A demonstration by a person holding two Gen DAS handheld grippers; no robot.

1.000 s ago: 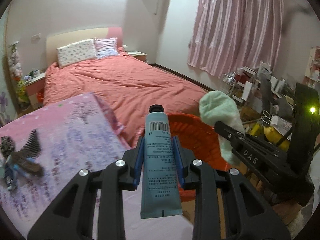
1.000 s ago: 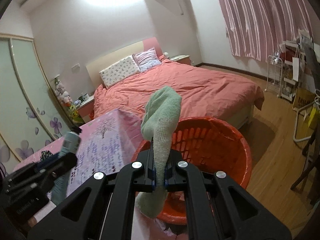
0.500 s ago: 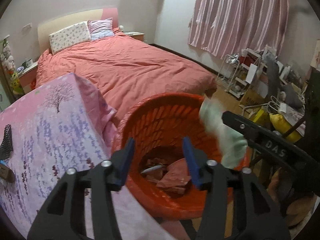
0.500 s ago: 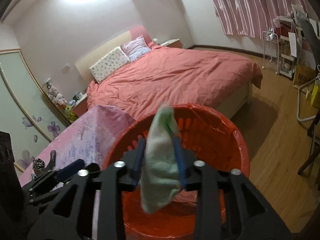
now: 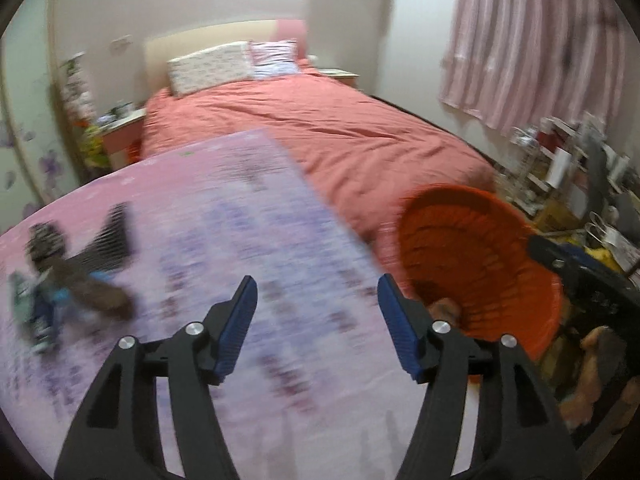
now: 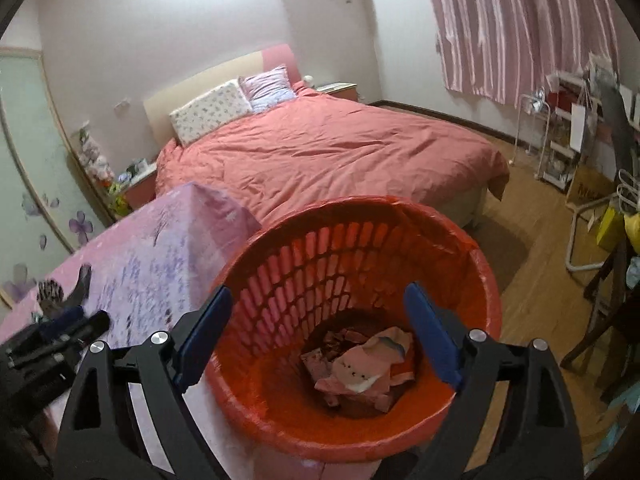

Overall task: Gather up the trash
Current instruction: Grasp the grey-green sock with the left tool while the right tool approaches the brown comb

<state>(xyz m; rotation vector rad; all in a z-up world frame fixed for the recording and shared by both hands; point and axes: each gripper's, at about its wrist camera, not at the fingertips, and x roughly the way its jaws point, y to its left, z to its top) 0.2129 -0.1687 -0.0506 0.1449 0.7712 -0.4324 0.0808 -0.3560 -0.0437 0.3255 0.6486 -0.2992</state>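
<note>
Trash point(image 6: 360, 372) in orange basket point(image 6: 486, 280), floral tablecloth point(image 5: 240, 208), pink bed point(image 6: 328, 152), fingers opening, empty.

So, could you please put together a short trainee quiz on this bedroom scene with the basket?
1. True or false: the right gripper has something between its blue pads.
2. Which colour is the slotted basket: A green, B orange-red, C white?
3. Fill in: the leftover small items lie on the ____ tablecloth.

Key:
1. False; its jaws are opening with nothing between them, above the basket that holds crumpled trash.
2. B.
3. Pink floral; the left gripper, also empty and opening, faces it.
</note>
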